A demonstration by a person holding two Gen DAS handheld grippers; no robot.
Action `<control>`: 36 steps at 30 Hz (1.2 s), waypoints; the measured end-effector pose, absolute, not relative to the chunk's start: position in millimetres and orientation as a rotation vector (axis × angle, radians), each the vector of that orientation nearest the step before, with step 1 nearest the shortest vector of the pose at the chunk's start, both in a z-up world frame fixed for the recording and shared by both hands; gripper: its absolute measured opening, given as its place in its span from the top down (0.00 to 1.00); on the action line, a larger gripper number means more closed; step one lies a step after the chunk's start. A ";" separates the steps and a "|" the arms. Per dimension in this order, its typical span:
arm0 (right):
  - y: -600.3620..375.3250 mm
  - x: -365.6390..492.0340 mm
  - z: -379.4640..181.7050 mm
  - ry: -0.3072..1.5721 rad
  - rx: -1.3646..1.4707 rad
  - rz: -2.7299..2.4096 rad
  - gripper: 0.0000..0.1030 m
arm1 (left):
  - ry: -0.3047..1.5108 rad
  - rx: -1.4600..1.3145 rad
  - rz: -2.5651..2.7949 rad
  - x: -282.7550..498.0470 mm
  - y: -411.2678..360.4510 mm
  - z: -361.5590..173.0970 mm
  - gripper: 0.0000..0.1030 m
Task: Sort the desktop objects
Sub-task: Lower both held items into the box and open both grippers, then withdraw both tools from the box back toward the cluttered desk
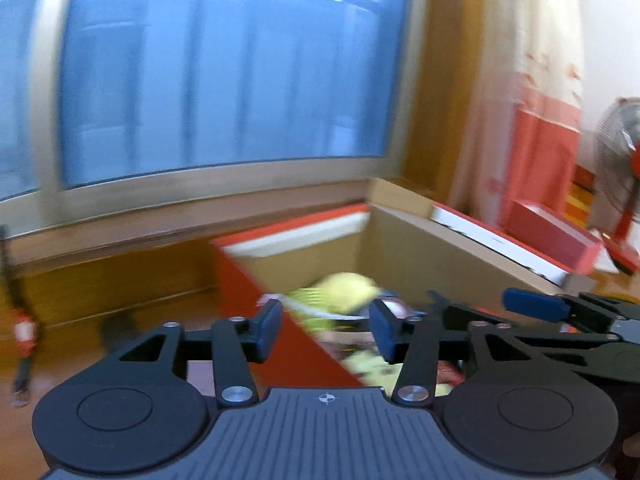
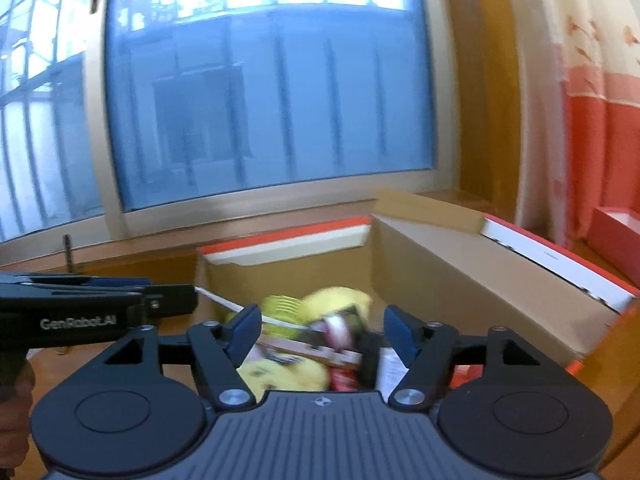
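Note:
An open cardboard box (image 1: 432, 248) with red outer walls stands ahead of both grippers; it also shows in the right wrist view (image 2: 440, 256). Inside lie yellow-green soft items (image 1: 340, 292) (image 2: 332, 300), a wooden piece (image 2: 316, 350) and other small things. My left gripper (image 1: 326, 332) is open and empty above the box's near left wall. My right gripper (image 2: 320, 334) is open and empty above the box contents. A white cord (image 2: 248, 310) runs from the left gripper's tip (image 2: 176, 300) into the box. The left view is blurred.
A wide window (image 2: 260, 100) and wooden sill (image 1: 120, 240) stand behind the box. A curtain (image 2: 600, 100) hangs at right. A red tray (image 1: 556, 236) and a fan (image 1: 620, 152) stand at far right. A red-labelled object (image 1: 22, 344) lies on the wooden desk at left.

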State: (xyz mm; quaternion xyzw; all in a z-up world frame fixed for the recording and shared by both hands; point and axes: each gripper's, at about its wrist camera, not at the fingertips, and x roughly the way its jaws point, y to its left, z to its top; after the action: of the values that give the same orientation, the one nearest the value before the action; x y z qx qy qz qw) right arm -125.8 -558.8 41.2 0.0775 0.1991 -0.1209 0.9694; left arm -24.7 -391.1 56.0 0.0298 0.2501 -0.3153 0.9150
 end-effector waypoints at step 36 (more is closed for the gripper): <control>-180.8 16.7 24.3 0.653 -0.083 0.483 0.12 | 0.689 -0.089 0.217 -12.3 19.6 -4.5 0.03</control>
State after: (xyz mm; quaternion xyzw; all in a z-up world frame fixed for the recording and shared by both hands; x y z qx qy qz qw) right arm 16.7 -180.8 24.3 -0.0403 0.3177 0.2351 0.9177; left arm -12.3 19.6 -4.5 -0.0433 0.3370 0.1060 0.9345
